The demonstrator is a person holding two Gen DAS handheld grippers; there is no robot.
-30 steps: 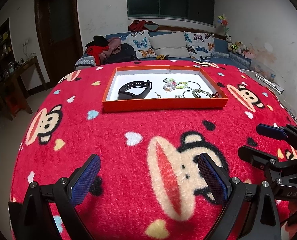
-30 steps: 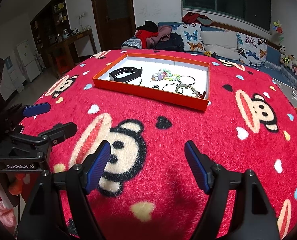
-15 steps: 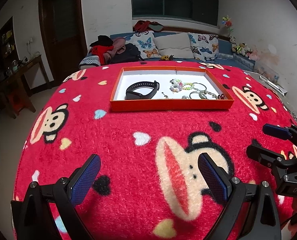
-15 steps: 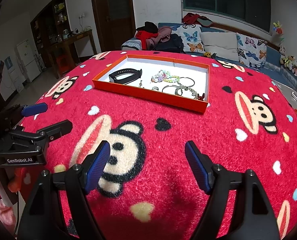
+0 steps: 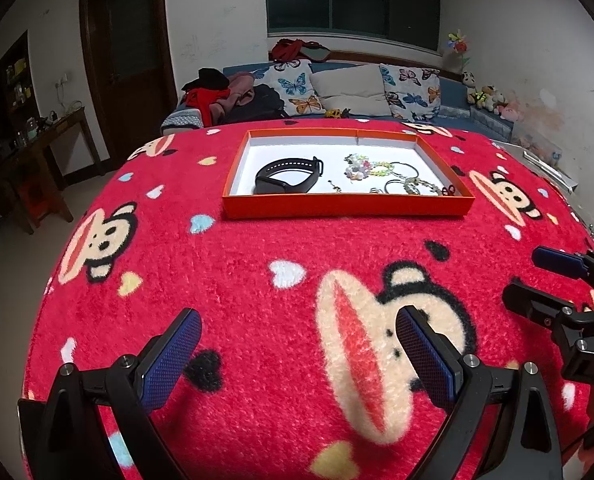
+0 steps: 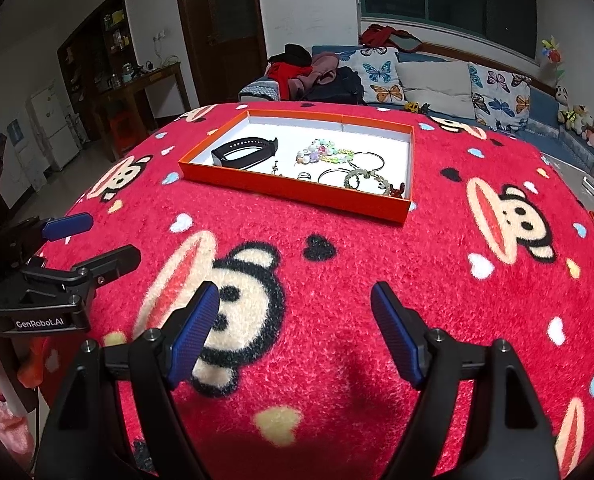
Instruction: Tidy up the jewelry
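Note:
An orange tray (image 5: 345,206) (image 6: 297,192) with a white floor sits on the far half of the red monkey-print cloth. In it lie a black wristband (image 5: 289,176) (image 6: 243,152) at the left, a beaded bracelet (image 5: 363,166) (image 6: 325,152), thin bangles (image 5: 403,168) (image 6: 367,160), a green bead bracelet (image 6: 367,180) and small rings. My left gripper (image 5: 299,354) is open and empty above the near cloth. My right gripper (image 6: 295,328) is open and empty too, to the right of the left one.
The cloth (image 5: 257,272) covers a table that drops away at the left and near edges. A sofa (image 5: 353,92) with butterfly cushions and clothes stands behind. A wooden side table (image 5: 45,140) and a door are at the left.
Both grippers have moved a little forward toward the tray, which now looks larger. Both stay open and empty.

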